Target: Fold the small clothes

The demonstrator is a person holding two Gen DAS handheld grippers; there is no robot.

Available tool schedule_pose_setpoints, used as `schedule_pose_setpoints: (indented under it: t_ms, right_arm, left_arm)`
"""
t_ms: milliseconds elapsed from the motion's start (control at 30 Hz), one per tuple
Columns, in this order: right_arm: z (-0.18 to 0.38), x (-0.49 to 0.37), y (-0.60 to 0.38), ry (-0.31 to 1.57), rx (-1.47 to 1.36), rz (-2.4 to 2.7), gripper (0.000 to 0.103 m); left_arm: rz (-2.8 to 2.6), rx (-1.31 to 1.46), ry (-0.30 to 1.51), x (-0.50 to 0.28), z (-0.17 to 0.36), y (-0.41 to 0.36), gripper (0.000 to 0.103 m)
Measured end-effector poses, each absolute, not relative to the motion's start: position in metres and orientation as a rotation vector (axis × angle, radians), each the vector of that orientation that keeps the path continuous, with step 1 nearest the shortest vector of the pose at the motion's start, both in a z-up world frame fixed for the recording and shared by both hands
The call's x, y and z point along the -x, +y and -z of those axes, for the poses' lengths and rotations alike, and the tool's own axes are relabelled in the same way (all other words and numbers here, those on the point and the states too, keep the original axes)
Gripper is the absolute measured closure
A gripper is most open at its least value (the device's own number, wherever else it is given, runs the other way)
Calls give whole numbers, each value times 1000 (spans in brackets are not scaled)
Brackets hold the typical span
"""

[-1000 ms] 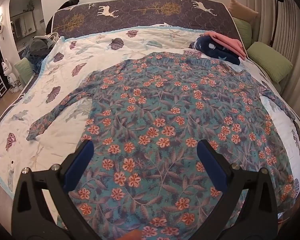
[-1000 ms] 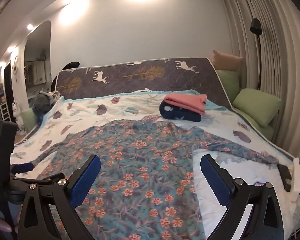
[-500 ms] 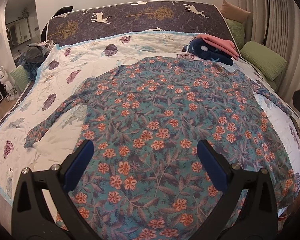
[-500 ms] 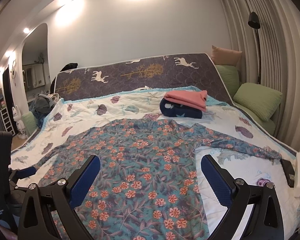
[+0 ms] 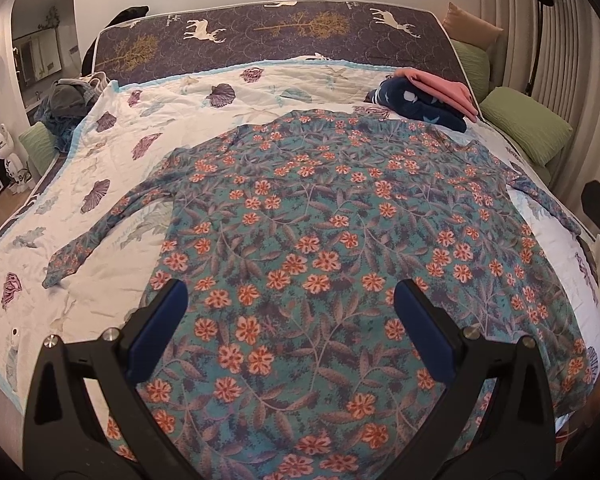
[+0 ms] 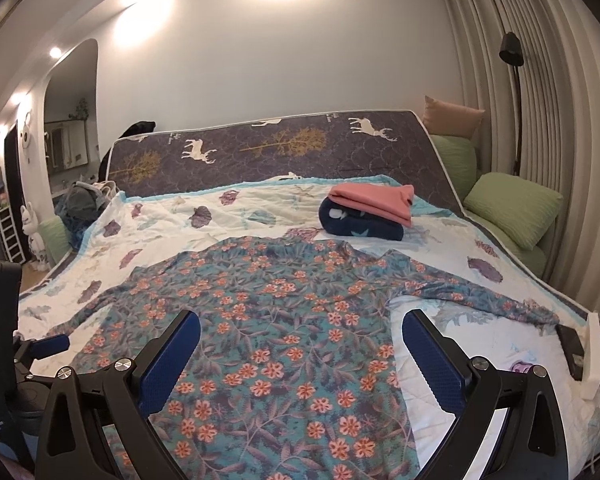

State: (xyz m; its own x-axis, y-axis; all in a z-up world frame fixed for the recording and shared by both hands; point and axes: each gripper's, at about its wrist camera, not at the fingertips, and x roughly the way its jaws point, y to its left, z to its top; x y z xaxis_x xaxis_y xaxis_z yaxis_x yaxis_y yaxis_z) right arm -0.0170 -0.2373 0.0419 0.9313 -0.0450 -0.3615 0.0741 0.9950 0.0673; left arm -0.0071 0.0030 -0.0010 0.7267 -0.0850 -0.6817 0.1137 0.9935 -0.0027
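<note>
- Floral shirt (image 5: 320, 232) spread flat on bedspread (image 5: 112, 152), sleeves out left and right.
- Left gripper (image 5: 290, 312) above near hem, jaws wide apart, empty.
- Right gripper (image 6: 300, 344) likewise spread, holding nothing.
- Folded clothes (image 6: 370, 212) far right.

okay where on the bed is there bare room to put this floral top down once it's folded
Bare quilt lies between the floral top's left sleeve and the headboard, and near the right sleeve toward the phone stand. The stacked folded clothes crowd the far right; the floral top covers the middle.
</note>
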Motion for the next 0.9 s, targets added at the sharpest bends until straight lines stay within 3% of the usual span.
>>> schedule_pose_setpoints:
  t_ms: [900]
  right_arm:
    - [-47,1,-213,378,-63,5,0]
  left_arm:
    - [113,-27,727,2,5,20,0]
